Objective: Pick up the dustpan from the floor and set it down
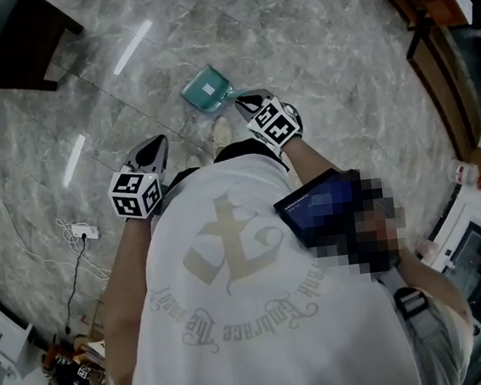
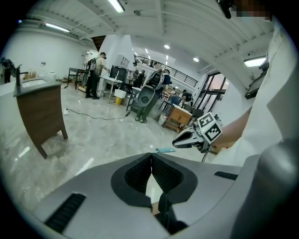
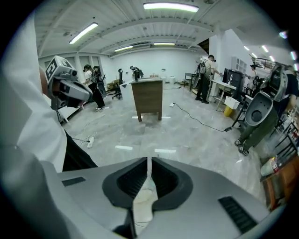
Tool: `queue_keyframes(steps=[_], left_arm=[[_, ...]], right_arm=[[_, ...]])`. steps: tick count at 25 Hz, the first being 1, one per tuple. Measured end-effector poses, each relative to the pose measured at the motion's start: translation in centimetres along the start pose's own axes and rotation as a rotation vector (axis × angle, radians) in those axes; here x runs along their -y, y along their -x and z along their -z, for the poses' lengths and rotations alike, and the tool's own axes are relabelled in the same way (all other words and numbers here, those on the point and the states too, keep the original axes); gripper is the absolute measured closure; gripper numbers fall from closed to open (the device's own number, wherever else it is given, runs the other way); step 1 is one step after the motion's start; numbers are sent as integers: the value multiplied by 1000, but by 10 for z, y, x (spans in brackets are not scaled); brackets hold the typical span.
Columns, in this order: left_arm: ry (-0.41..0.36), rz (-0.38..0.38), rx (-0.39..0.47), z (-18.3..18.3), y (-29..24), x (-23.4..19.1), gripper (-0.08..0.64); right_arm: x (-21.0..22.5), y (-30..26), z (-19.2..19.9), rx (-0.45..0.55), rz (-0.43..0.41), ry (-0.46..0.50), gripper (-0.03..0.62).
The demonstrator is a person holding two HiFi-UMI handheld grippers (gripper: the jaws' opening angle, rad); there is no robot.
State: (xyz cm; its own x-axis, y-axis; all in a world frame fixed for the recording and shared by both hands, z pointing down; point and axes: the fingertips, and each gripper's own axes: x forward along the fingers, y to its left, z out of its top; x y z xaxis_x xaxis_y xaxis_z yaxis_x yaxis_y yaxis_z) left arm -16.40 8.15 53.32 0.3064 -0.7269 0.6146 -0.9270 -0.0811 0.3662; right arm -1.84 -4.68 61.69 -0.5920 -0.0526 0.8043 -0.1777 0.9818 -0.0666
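A teal dustpan (image 1: 206, 89) lies flat on the grey marble floor, in front of the person's light shoe (image 1: 221, 132). My right gripper (image 1: 246, 101) hangs just right of the dustpan's near corner, jaws shut with nothing between them. In the left gripper view the dustpan (image 2: 165, 150) shows as a teal sliver on the floor, a little below the right gripper (image 2: 180, 141). My left gripper (image 1: 159, 143) is held off to the left, away from the dustpan, jaws shut and empty. The right gripper view shows only its closed jaws (image 3: 149, 160) over the shoe and floor.
A dark wooden cabinet (image 1: 26, 41) stands at the far left, with a power strip and its cable (image 1: 83, 232) on the floor at the left. Wooden furniture (image 1: 432, 13) lines the right side. Several people stand at benches in the distance (image 2: 95, 74).
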Motion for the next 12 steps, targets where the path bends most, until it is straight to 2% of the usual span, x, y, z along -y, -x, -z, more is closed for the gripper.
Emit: queue_keyframes(steps=[2, 3, 4, 12], left_arm=[[15, -24, 0, -2, -2, -3, 548], [23, -37, 1, -2, -1, -4, 548], [32, -51, 4, -2, 1, -5, 548], [118, -169, 5, 11, 15, -24, 548]], right_arm=[[10, -9, 4, -42, -9, 35, 550], [13, -14, 6, -62, -15, 52, 494], [15, -18, 7, -81, -22, 66, 468], [21, -63, 20, -208, -103, 165, 414]])
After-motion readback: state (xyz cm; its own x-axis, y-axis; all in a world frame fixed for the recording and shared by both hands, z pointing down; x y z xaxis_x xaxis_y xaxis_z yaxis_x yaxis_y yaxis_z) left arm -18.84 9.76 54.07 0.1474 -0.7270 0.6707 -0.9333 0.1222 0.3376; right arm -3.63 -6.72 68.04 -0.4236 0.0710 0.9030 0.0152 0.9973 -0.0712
